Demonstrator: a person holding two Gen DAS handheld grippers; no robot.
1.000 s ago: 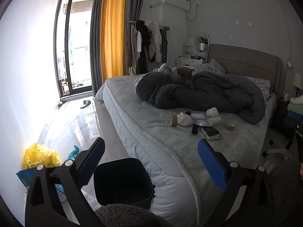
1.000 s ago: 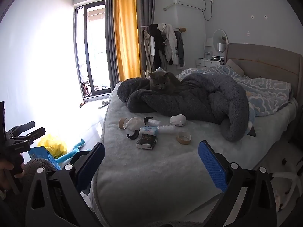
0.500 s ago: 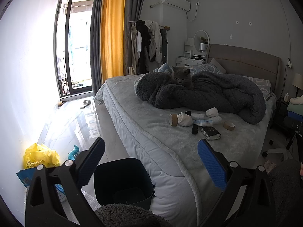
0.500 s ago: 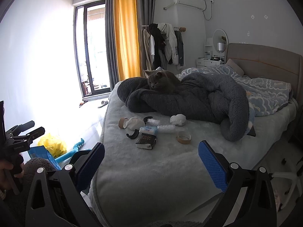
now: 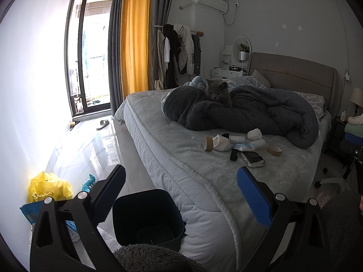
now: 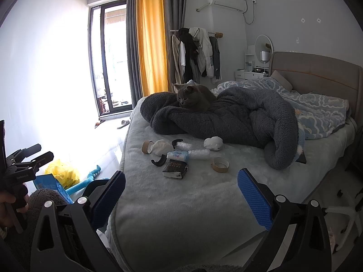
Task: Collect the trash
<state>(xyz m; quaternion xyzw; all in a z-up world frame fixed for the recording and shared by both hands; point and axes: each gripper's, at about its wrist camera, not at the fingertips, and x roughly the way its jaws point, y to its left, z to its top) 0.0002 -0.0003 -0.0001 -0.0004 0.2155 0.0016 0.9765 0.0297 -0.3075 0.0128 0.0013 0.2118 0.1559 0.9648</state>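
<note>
- Left gripper (image 5: 180, 191) sits low in its frame, jaws spread wide and holding nothing; it hangs above the floor beside the bed (image 5: 199, 172)
- Right gripper (image 6: 181, 192) is likewise spread wide and empty, low centre of its frame, over the near end of the bed
- Bin (image 5: 147, 217), dark and open-topped, stands on the floor at lower centre of the left view, against the mattress side
- Trash lies clustered mid-bed, centre of the right view: a cardboard tube (image 6: 147, 146), a white wad (image 6: 162, 146) touching it, a tissue pack (image 6: 178, 156), a bubble-wrap roll (image 6: 199, 154), a tape ring (image 6: 220, 164), a dark packet (image 6: 175, 169), a second wad (image 6: 213, 143)
- A cat (image 6: 192, 97) rests on the grey blanket (image 6: 226, 117) behind the trash
- A yellow bag (image 5: 50, 187) lies at lower left by the wall
</note>
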